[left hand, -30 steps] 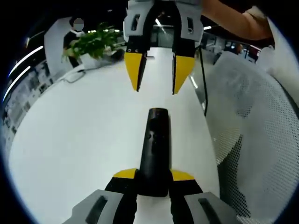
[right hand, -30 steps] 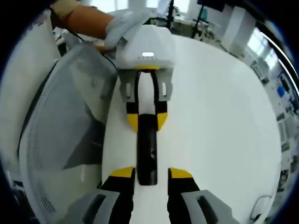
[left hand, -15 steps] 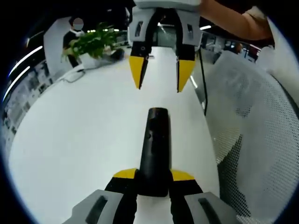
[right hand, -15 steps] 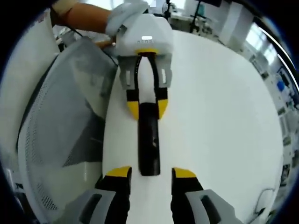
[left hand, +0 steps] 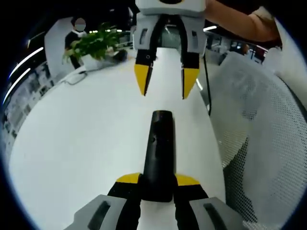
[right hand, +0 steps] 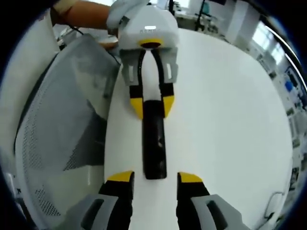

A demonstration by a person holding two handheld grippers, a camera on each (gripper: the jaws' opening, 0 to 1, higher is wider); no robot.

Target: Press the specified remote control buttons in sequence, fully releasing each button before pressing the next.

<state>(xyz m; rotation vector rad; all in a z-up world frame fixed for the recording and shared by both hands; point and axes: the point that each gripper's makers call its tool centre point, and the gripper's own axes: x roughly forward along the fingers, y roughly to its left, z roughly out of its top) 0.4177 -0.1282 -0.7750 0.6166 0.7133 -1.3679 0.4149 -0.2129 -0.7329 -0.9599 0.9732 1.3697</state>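
Observation:
A black remote (left hand: pixel 160 148) lies lengthwise on the white table (left hand: pixel 86 143). My left gripper (left hand: pixel 158 181) is shut on its near end, with a yellow fingertip on each side. My right gripper (left hand: pixel 165 88) comes in from the top of the left gripper view, open, with its tips apart above the table just beyond the remote's far end. In the right gripper view the remote (right hand: pixel 153 139) runs from the left gripper (right hand: pixel 152 106) down to my right gripper (right hand: pixel 154 178). The right jaws stand wide on either side of the remote's end, not touching it.
A grey mesh chair back (left hand: pixel 259 124) stands along the table's edge, also seen as mesh chair back (right hand: pixel 62 124). A potted plant (left hand: pixel 96 44) and a cable (left hand: pixel 76 76) sit at the table's far side, near a person (left hand: pixel 76 31). A person's arm (right hand: pixel 86 14) holds the left gripper.
My right gripper has drawn back a little from the remote's end, staying open. My left gripper and the remote have not moved.

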